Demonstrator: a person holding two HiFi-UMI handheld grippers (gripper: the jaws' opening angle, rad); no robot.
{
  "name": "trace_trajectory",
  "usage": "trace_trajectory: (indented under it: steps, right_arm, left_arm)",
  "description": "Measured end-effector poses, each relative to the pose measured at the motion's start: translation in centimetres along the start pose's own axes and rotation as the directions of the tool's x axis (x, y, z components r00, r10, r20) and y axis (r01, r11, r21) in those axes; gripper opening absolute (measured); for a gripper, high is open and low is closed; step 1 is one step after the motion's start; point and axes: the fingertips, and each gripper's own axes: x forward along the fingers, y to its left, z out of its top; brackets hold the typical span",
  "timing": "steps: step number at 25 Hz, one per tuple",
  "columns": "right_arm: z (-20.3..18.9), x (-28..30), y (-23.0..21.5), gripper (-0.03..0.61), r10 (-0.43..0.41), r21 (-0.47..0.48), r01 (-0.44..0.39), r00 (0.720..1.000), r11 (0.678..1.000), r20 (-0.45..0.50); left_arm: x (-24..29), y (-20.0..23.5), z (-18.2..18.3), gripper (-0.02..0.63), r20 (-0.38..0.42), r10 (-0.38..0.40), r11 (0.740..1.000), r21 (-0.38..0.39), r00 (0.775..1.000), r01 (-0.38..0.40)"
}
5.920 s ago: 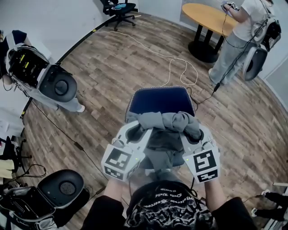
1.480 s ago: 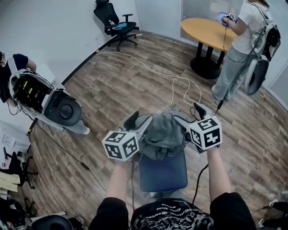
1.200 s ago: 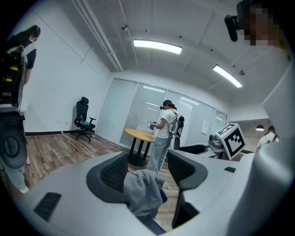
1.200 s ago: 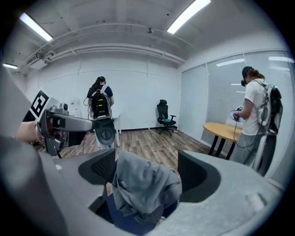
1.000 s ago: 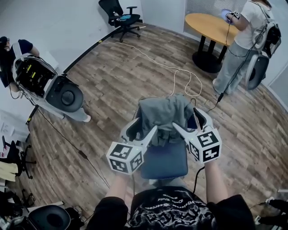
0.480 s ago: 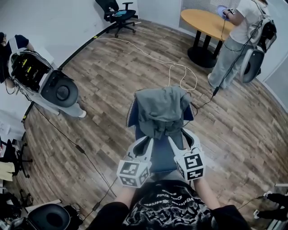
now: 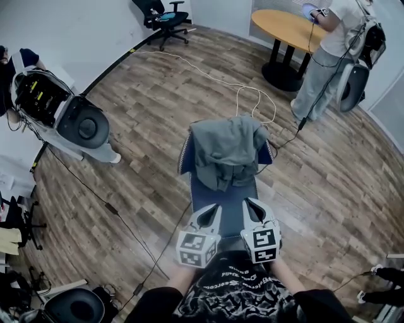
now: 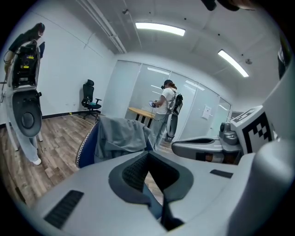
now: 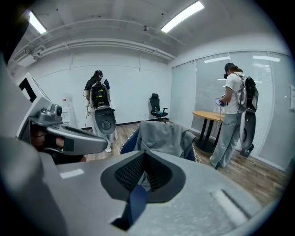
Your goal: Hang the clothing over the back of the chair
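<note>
A grey garment (image 7: 228, 151) hangs draped over the back of the blue chair (image 7: 222, 199), also seen as grey cloth (image 8: 119, 136) in the left gripper view and as the same garment (image 9: 163, 136) in the right gripper view. My left gripper (image 7: 209, 216) sits low at the chair seat's near edge, jaws shut and empty, well short of the garment. My right gripper (image 7: 254, 211) is beside it, also shut with nothing held. Both point toward the chair back.
A person with a backpack rig (image 7: 331, 44) stands by a round wooden table (image 7: 287, 28) at the far right. Another person with equipment (image 7: 44, 104) is at the left. A white cable (image 7: 243, 94) and black cords run over the wood floor. An office chair (image 7: 161, 12) stands far back.
Both grippers let go of the grey garment, drew back toward me and down to the seat's near edge, and their jaws went from open to shut. The garment stays on the chair back.
</note>
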Motion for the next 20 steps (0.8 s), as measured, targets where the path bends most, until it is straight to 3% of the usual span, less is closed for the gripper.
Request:
trace_trajectory:
  steps: [4, 20]
  right_arm:
    - [-1.7, 0.1, -0.2, 0.005, -0.014, 0.043, 0.016, 0.999, 0.999, -0.047]
    - [-3.3, -0.2, 1.6, 0.005, 0.039, 0.043, -0.036, 0.997, 0.998, -0.066]
  left_arm:
    - [-0.4, -0.2, -1.1, 0.009, -0.010, -0.002, 1.000, -0.020, 1.000, 0.001]
    - [0.6, -0.7, -1.7, 0.009, -0.023, -0.039, 0.998, -0.049, 0.999, 0.037]
